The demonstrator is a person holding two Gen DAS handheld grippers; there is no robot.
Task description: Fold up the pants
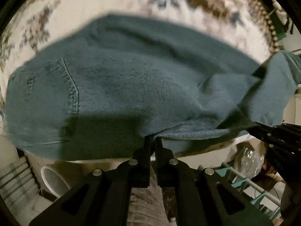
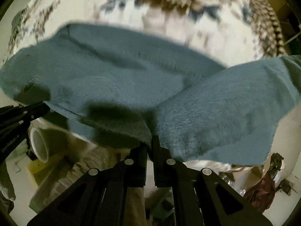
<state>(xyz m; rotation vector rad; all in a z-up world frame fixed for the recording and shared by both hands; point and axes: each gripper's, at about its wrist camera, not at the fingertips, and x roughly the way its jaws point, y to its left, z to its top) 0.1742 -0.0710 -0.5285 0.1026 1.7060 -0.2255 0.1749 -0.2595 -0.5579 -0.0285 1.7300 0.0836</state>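
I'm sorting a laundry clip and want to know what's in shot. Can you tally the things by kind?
Blue denim pants: 1
Grippers: 2, left gripper and right gripper, each shut on the pants' edge
Patterned cloth underneath: 1
White tube: 1
Total: 5

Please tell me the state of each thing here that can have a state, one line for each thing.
pants: partly folded, near edge lifted off the patterned cloth by both tongs
left tongs: shut on the pants' edge
right tongs: shut on the pants' edge
back pocket: facing up, flat
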